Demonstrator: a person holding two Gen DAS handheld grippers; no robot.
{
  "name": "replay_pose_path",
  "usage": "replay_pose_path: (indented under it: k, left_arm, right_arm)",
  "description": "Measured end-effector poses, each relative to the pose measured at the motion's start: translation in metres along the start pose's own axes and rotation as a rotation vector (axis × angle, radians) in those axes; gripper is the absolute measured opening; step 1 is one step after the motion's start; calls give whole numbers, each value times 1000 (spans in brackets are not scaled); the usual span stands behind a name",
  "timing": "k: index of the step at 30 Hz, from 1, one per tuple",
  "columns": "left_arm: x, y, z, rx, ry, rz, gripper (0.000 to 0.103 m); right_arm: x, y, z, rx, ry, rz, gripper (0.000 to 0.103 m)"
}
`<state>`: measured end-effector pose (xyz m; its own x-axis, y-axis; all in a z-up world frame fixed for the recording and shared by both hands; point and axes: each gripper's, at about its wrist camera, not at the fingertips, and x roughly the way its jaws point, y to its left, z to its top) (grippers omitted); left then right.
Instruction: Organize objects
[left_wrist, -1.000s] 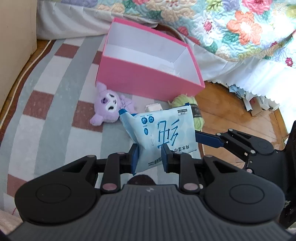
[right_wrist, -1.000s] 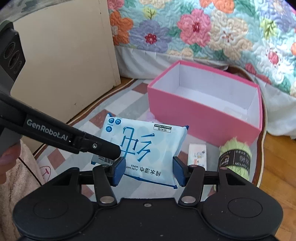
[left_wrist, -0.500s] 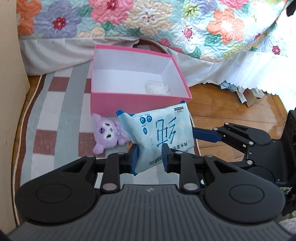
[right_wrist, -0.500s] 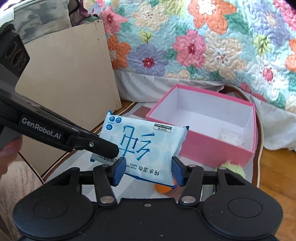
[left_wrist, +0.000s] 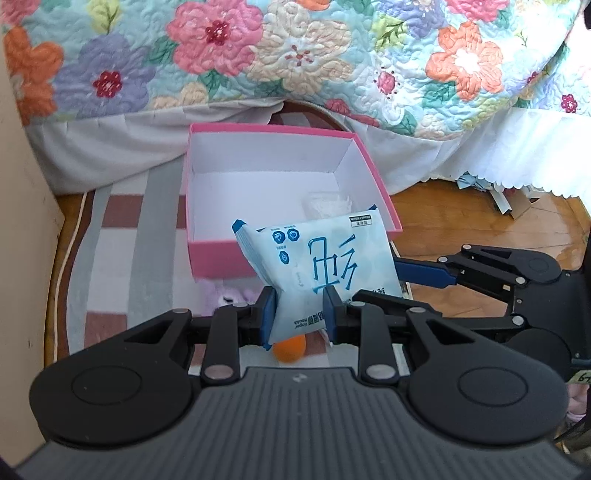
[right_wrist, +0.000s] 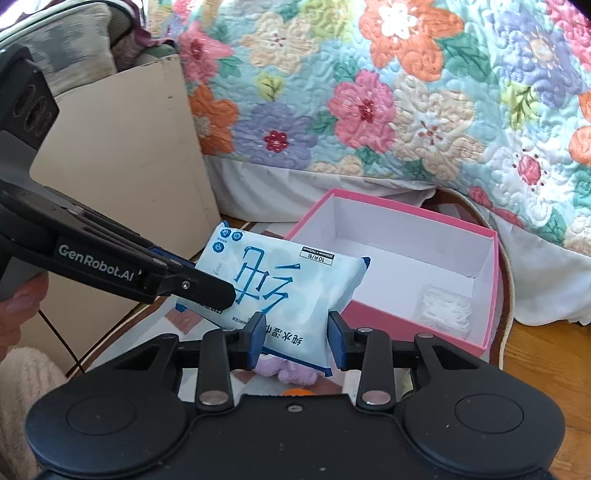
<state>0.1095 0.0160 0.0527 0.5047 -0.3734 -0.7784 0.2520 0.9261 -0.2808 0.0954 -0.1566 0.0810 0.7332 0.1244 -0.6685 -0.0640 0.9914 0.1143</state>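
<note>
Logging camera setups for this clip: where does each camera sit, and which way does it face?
Left wrist: on the left gripper, angled down at the pink box; the right gripper enters at right.
Right wrist: on the right gripper, facing the box; a hand shows at left.
Shared: wipes pack, box, quilt.

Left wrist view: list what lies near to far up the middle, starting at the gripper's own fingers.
left gripper → wipes pack → pink box → white bed skirt → floral quilt
</note>
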Motion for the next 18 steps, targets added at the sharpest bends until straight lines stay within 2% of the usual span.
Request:
replay_pose_path:
  k: [3, 8, 13, 18]
  left_arm:
    - [13, 1, 14, -10, 20, -5, 25]
    - [33, 1, 35, -6, 38, -4, 26]
    - [57, 4, 56, -27, 33, -42, 26]
    - [88, 10, 67, -45, 61, -37, 26]
  right_arm:
    - [6, -11, 10, 13, 5, -8, 41]
    - [21, -35, 29, 13, 32, 9, 34]
    - [35, -60, 33, 12, 47, -8, 30]
    - [52, -85, 37, 32, 49, 13, 27]
